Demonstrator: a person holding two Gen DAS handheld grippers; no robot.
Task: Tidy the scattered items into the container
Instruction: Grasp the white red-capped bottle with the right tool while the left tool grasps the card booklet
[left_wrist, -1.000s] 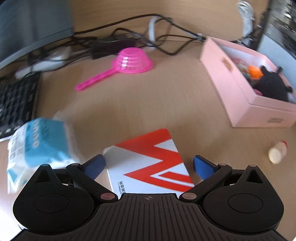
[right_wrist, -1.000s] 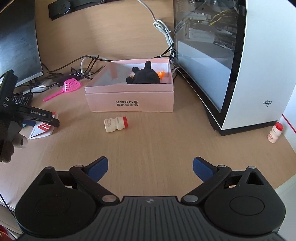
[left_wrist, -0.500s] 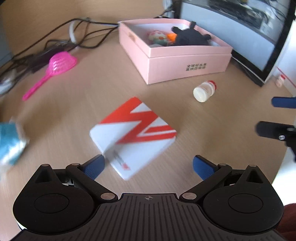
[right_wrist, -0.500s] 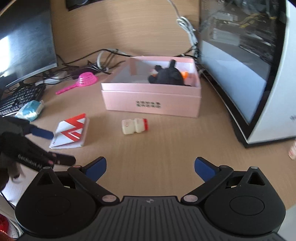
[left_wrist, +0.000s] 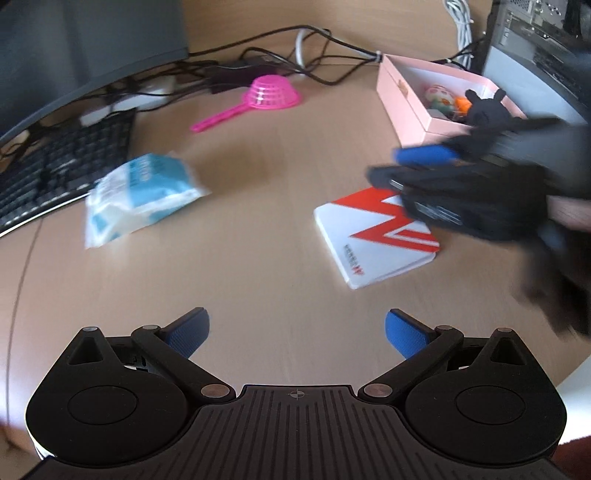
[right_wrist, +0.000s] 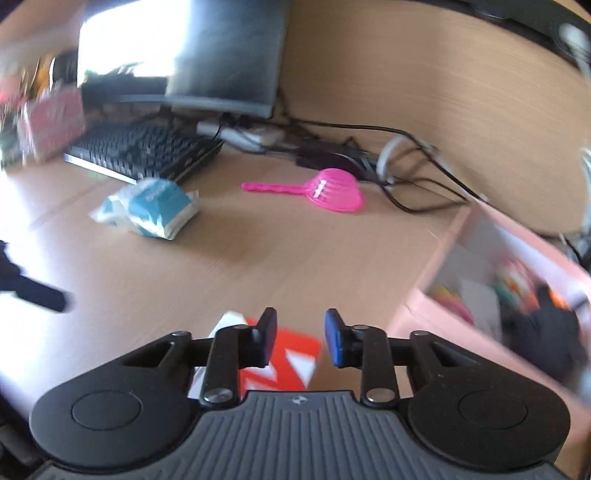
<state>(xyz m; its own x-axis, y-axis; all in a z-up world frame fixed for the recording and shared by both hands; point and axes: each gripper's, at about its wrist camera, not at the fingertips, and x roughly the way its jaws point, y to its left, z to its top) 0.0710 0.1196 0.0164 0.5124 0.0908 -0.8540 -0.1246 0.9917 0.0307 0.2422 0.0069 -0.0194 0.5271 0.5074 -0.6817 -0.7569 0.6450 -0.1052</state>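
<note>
The red-and-white packet (left_wrist: 373, 236) lies flat on the bench (left_wrist: 258, 258) at the right of centre in the left wrist view, one corner pointing toward the lower edge and its long sides running up to the right. Your right hand-held gripper (left_wrist: 413, 166) hangs over its upper right corner, far nearer than the left. In the right wrist view the packet (right_wrist: 291, 354) sits at the bottom centre, directly under and behind the fingertips (right_wrist: 267, 339), which are drawn close together with nothing between them; you are over it, not on it. The pink box (left_wrist: 417, 110) stands just beyond, toward the upper right. Your left hand-held gripper (left_wrist: 295, 332) is spread wide and empty, the packet up and to its right.
</note>
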